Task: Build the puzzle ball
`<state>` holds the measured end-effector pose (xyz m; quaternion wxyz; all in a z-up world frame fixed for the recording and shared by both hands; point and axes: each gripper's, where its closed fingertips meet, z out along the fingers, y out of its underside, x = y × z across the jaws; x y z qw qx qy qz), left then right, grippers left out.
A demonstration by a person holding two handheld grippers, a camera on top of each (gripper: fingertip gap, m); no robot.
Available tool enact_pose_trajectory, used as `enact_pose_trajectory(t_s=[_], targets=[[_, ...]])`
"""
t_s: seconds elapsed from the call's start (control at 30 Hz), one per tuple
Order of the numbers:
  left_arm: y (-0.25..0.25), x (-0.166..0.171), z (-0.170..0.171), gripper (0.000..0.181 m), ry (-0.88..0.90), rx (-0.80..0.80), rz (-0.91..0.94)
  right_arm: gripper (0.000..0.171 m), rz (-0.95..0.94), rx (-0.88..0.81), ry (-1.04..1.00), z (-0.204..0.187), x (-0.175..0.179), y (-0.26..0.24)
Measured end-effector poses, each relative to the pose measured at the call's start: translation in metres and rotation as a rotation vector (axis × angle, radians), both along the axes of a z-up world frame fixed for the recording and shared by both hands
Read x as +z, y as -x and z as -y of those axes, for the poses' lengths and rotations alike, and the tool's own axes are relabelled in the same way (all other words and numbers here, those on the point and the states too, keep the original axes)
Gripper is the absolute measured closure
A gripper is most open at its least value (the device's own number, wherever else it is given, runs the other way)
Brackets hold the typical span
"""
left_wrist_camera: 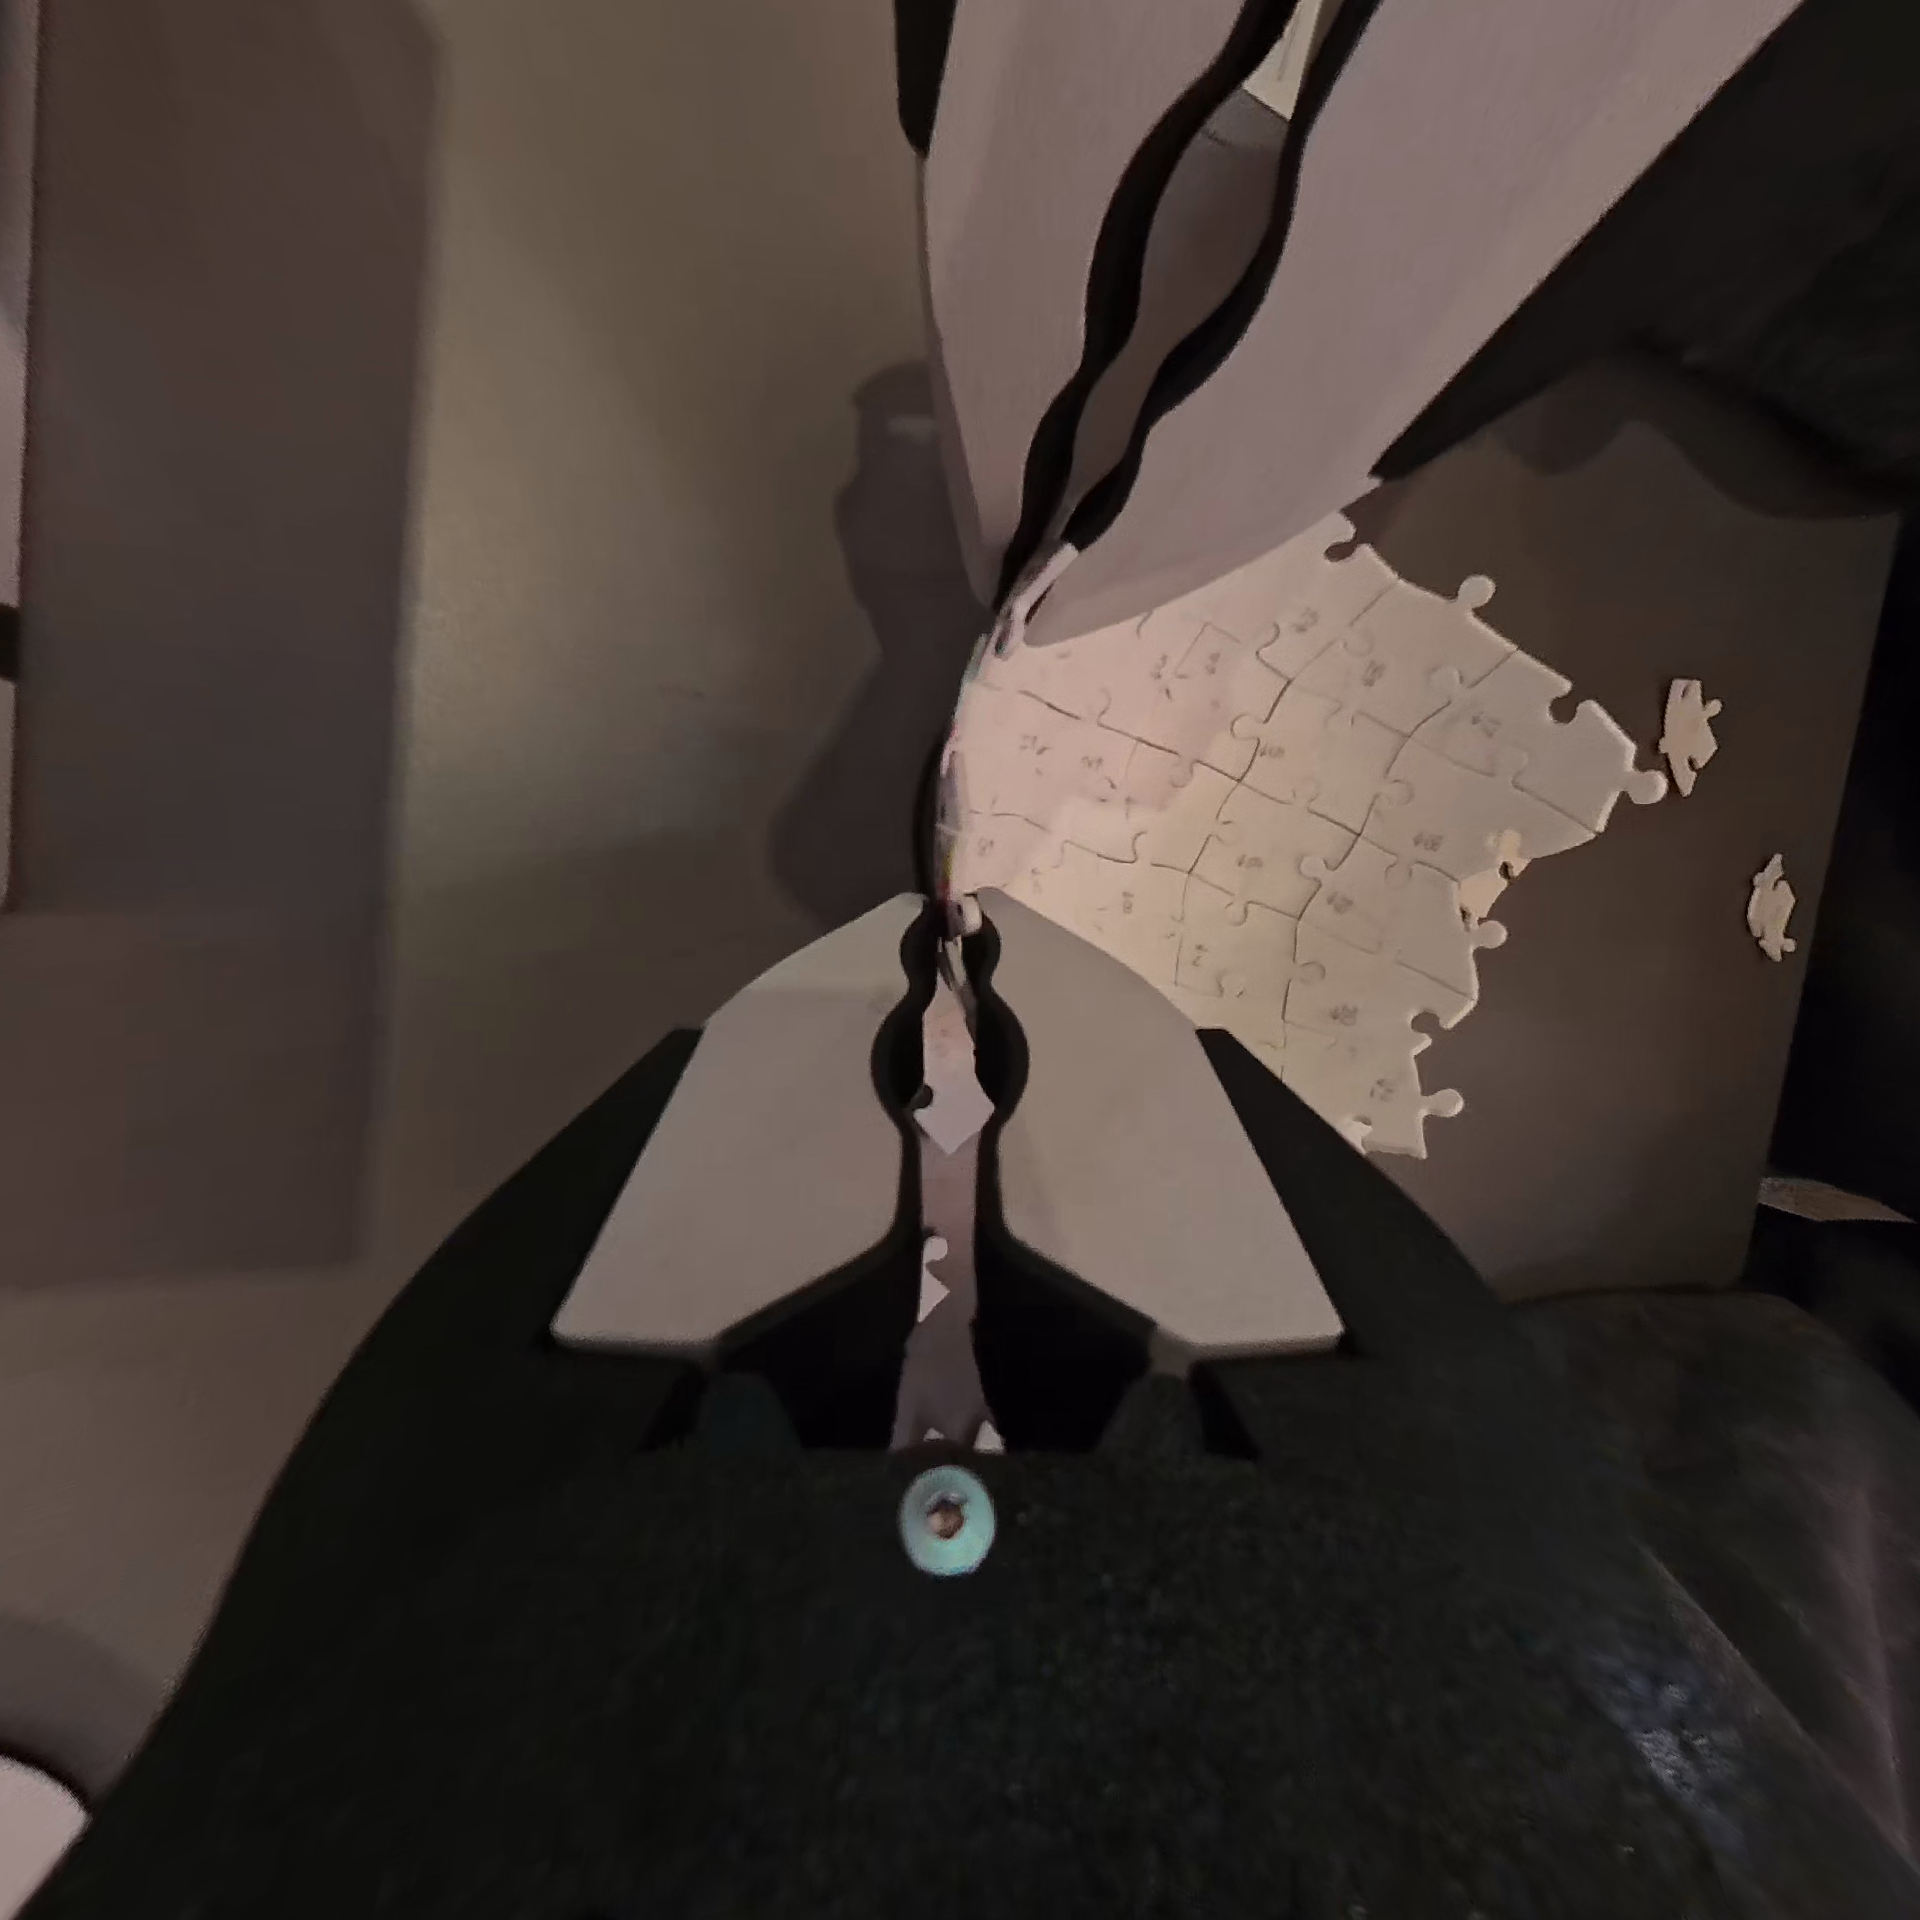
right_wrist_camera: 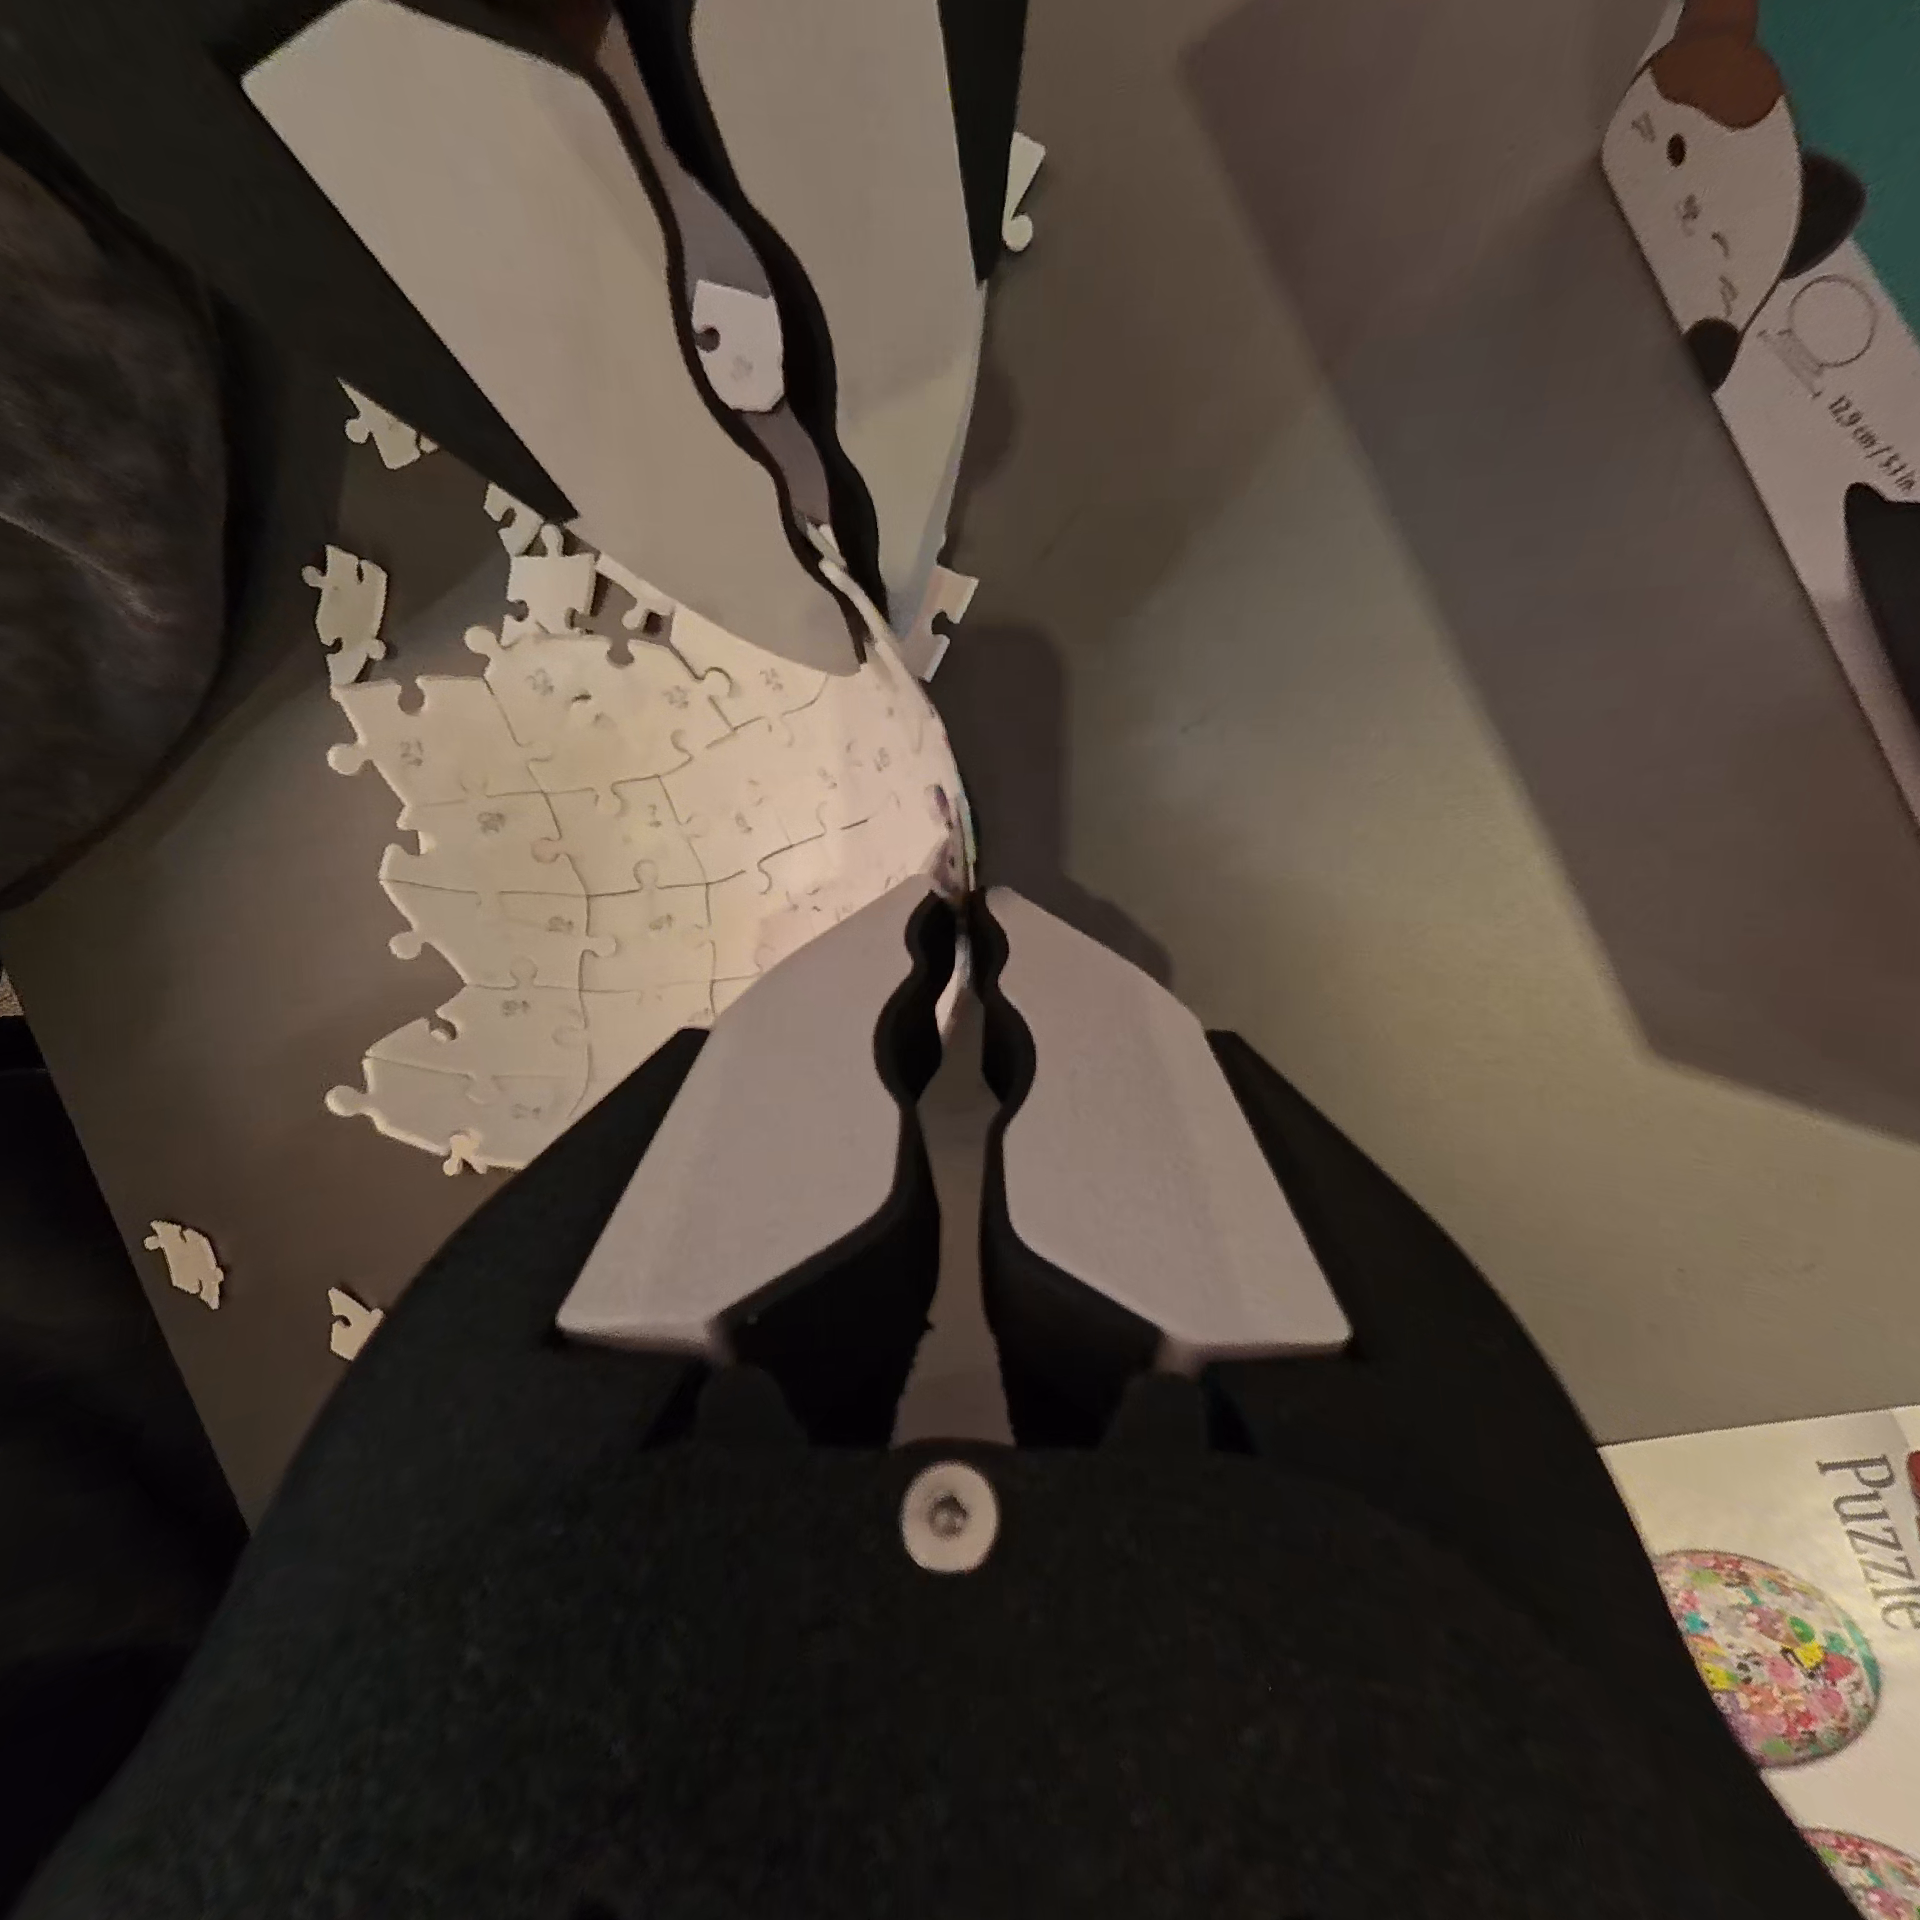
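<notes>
A partly built puzzle ball [left_wrist_camera: 1299, 810], a curved white shell of joined numbered pieces, is held edge-on above the grey table. My left gripper [left_wrist_camera: 951, 920] is shut on the shell's near edge. The right gripper [left_wrist_camera: 1013, 613] comes in from above and pinches the same edge farther up. In the right wrist view the shell [right_wrist_camera: 582, 852] spreads to the left. My right gripper [right_wrist_camera: 971, 904] is shut on its rim, and the left gripper [right_wrist_camera: 862, 634] grips the rim from above.
Loose white pieces lie on the table [left_wrist_camera: 1688, 727], [left_wrist_camera: 1777, 909], [right_wrist_camera: 187, 1262], [right_wrist_camera: 348, 613]. A puzzle box [right_wrist_camera: 1766, 312] stands at the far right and a printed sheet or box [right_wrist_camera: 1787, 1621] lies at the near right. Dark cloth [right_wrist_camera: 94, 520] borders the left. My hands' fingertips stand some 5 cm from each other.
</notes>
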<state>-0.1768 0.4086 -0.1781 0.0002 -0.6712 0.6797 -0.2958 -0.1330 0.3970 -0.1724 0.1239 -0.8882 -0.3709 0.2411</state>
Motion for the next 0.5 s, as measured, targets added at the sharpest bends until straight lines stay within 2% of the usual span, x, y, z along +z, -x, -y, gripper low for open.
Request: enact_pose_trajectory(t_s=[0.37, 0.5], targets=[[0.0011, -0.0012, 0.0017, 0.179, -0.004, 0.026, -0.062, 0.169, 0.084, 0.026, -0.051, 0.0023, -0.0009, 0.0020], [0.0015, -0.0017, 0.0017, 0.179, -0.004, 0.026, -0.066, 0.169, 0.077, 0.027, -0.098, -0.0004, 0.0087, 0.0023]])
